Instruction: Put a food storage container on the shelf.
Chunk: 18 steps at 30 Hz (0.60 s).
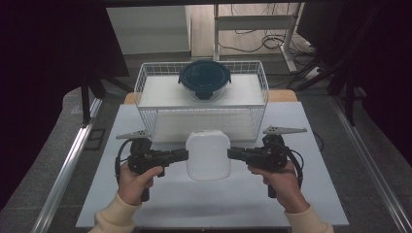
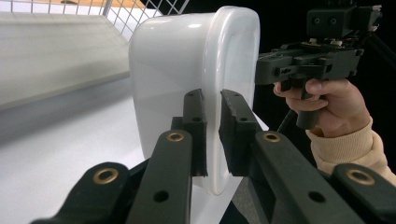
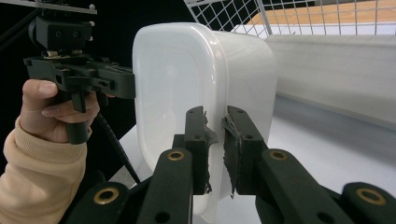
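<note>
A white plastic container (image 1: 208, 154) sits near the table's (image 1: 145, 204) middle, just in front of a wire basket (image 1: 145, 82). The left gripper (image 1: 183, 155) and right gripper (image 1: 232, 153) each clamp its rim from opposite sides.

Container (image 1: 208, 154) sits on the table (image 1: 145, 204) before the basket (image 1: 145, 87), bowl (image 1: 204, 79) in it.

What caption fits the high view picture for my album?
Two grippers, left and right, pinch a white box by its sides before a wire basket holding a dark-lidded container.
</note>
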Motion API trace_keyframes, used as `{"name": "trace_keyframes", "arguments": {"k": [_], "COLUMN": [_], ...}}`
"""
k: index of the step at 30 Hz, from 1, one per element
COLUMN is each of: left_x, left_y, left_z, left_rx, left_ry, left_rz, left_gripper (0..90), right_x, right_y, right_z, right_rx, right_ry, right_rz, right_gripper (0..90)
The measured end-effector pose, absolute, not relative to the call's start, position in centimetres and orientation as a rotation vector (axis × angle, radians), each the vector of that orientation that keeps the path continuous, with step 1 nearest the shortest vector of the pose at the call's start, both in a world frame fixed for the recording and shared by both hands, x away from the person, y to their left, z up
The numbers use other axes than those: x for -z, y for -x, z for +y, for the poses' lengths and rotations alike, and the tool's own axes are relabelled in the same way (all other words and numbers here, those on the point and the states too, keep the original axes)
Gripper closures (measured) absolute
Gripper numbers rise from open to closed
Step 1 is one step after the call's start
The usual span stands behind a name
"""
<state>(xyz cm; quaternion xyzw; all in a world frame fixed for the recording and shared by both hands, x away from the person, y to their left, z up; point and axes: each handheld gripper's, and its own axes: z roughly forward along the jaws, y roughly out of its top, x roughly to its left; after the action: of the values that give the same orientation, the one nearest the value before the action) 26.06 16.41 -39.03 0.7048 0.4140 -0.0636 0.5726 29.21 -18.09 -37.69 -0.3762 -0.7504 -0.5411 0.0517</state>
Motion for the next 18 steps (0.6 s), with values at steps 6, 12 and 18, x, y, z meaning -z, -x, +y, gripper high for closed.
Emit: {"name": "trace_keyframes", "arguments": {"k": [6, 12, 18], "left_x": [37.9, 36.1, 34.1], "left_y": [-26.6, -27.7, -28.8], "left_z": [16.5, 16.9, 17.4], "left_rx": [0.144, 0.129, 0.106], "left_ry": [-1.653, -1.649, -1.645], "left_rz": [0.959, 0.947, 0.937], "left_gripper": [81.5, 81.5, 81.4], "right_x": [36.7, 35.0, 32.9], "right_y": [-29.5, -30.4, -31.5], "right_z": [-18.1, -17.8, -17.2], "right_rx": [1.661, 1.682, 1.689], "right_ry": [1.141, 1.129, 1.120], "right_rz": [-2.290, -2.302, -2.321], "right_gripper": [79.5, 79.5, 79.5]}}
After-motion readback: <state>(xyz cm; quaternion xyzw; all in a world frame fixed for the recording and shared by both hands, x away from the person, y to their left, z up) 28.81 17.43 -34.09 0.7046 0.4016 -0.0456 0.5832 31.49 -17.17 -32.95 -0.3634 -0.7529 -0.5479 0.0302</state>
